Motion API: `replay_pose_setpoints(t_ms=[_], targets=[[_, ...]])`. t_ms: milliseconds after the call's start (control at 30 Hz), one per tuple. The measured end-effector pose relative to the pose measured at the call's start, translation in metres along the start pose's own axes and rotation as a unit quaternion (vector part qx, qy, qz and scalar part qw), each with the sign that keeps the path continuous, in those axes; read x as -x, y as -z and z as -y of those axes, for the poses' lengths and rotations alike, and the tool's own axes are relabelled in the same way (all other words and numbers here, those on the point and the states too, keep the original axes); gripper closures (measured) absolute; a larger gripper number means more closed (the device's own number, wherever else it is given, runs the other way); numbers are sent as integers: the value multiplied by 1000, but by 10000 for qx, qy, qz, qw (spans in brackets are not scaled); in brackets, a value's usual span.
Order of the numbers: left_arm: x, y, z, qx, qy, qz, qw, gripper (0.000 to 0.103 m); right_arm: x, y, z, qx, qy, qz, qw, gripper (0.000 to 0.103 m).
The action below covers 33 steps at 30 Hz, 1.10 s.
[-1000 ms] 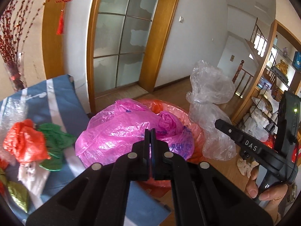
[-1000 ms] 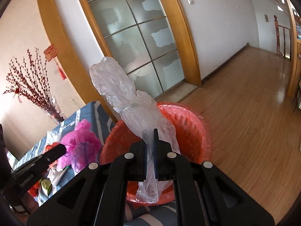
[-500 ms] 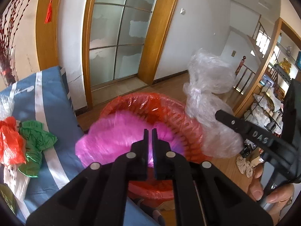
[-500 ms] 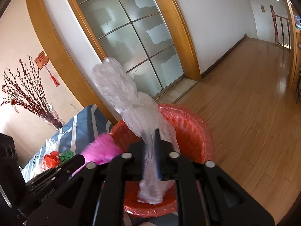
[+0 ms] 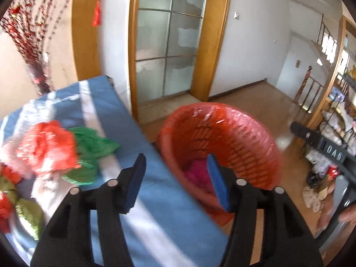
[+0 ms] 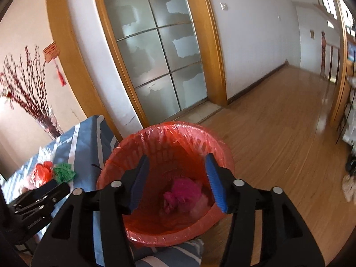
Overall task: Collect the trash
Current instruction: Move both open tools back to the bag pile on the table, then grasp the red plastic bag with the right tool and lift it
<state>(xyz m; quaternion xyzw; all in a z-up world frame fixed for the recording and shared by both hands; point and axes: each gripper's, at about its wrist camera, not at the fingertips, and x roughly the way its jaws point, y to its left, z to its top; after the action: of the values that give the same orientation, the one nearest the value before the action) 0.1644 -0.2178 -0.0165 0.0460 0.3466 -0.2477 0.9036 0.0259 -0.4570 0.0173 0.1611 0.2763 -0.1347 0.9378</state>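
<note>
A red mesh bin (image 6: 169, 146) lined with a red bag stands beside the blue striped table (image 5: 106, 111). Inside it lie a crumpled pink bag (image 6: 182, 194) and a clear bag (image 6: 203, 203) next to it. My right gripper (image 6: 178, 180) hangs over the bin, its jaws opening, nothing between them. My left gripper (image 5: 175, 178) is over the table's edge by the bin (image 5: 224, 138), jaws also opening and empty. On the table lie a red bag (image 5: 47, 146) and a green bag (image 5: 91, 146); both also appear in the right wrist view, red bag (image 6: 42, 172) and green bag (image 6: 64, 171).
More wrappers, olive (image 5: 29, 215) and red (image 5: 4, 209), lie at the table's near left. A glass door (image 6: 155, 55) in a wooden frame stands behind the bin. A vase of red branches (image 6: 26, 98) sits at the table's far end. Shelves (image 5: 340, 120) line the right side.
Both grippers went from shut to open. The pink bag left the left gripper and the clear bag left the right gripper; both now lie in the bin. The left view swung toward the table.
</note>
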Motion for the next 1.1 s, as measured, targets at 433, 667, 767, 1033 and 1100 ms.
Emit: replay_pose_setpoints(t_ms=[433, 667, 767, 1033, 1100], targets=[[74, 39, -96, 422, -1418, 503, 9877, 27, -4, 20, -93, 729, -1120, -302, 9906, 37], [116, 65, -175, 1182, -2223, 550, 9662, 21, -9, 30, -176, 1280, -1813, -511, 9737, 37], [130, 78, -205, 1473, -2497, 522, 9556, 21, -13, 32, -209, 1475, -2026, -543, 9666, 38], [162, 107, -258, 1912, -2797, 556, 9392, 21, -39, 38, -289, 1913, -2139, -652, 9557, 41], [168, 112, -265, 2000, -2798, 549, 9374, 21, -52, 40, -303, 1981, -2040, -733, 9559, 41]])
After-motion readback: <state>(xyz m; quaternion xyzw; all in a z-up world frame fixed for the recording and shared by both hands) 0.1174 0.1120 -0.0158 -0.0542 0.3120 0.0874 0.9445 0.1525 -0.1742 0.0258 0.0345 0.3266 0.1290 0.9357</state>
